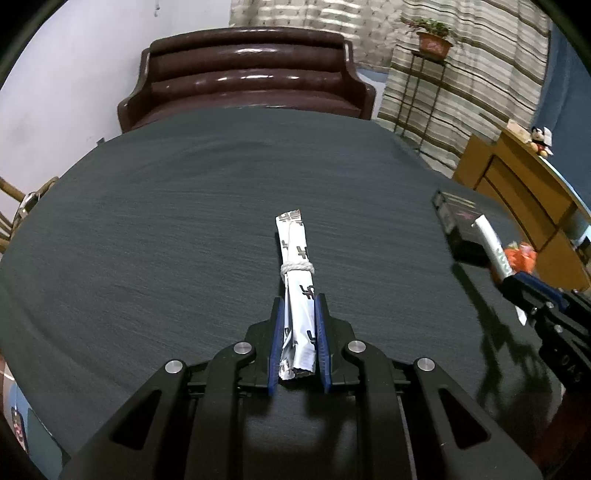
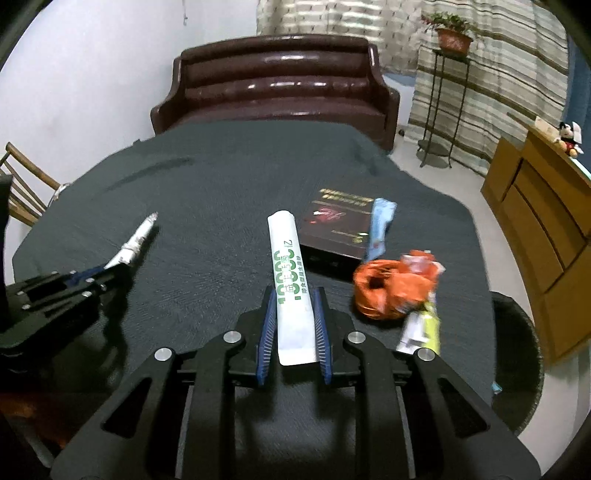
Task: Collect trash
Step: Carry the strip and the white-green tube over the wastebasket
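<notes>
Dark-clothed table [image 2: 221, 177]: left claw [image 1: 298, 306] pinches foil wrapper [image 1: 295, 254], right claw [image 2: 294, 299] white sachet [image 2: 286, 258]; light grips risk slippage

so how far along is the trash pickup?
Nothing visibly binned yet. In hand: left gripper shut on the silver wrapper, right gripper on the white sachet. Left on the table: orange wrapper, blue packet, yellow-green wrapper.

In front of you, a table [image 2: 221, 177] with a dark cloth meets a glossy brown leather sofa [image 2: 275, 85] by a white wall [image 2: 92, 74]. On your right you see striped curtains [image 2: 498, 85], a potted plant [image 2: 452, 35] on a metal stand [image 2: 439, 110], and a wooden cabinet [image 2: 535, 206].
</notes>
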{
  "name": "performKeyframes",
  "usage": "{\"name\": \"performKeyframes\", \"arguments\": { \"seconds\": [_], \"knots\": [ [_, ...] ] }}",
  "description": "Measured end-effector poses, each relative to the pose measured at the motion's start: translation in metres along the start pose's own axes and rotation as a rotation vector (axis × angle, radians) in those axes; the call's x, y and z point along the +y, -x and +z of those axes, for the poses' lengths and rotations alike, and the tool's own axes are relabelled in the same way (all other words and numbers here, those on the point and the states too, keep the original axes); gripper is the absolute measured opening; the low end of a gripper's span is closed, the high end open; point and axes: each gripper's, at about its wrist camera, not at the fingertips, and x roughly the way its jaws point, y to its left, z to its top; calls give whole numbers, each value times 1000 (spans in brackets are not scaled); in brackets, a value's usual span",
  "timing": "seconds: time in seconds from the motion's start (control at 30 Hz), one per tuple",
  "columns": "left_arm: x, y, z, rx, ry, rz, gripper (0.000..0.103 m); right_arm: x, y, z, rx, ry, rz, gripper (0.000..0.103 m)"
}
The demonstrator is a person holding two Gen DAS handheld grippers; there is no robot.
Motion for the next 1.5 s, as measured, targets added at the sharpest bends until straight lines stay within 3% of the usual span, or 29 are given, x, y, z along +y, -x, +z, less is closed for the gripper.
{"name": "performKeyframes", "arguments": {
  "seconds": [0.77,1.5],
  "knots": [
    [-126,34,-4,-93,-171,-178,18,-134,77,-39,-119,-211,-238,20],
    [-233,39,-18,-126,-347,-254,18,-195,103,-66,-150,-292,-318,20]
  ]
}}
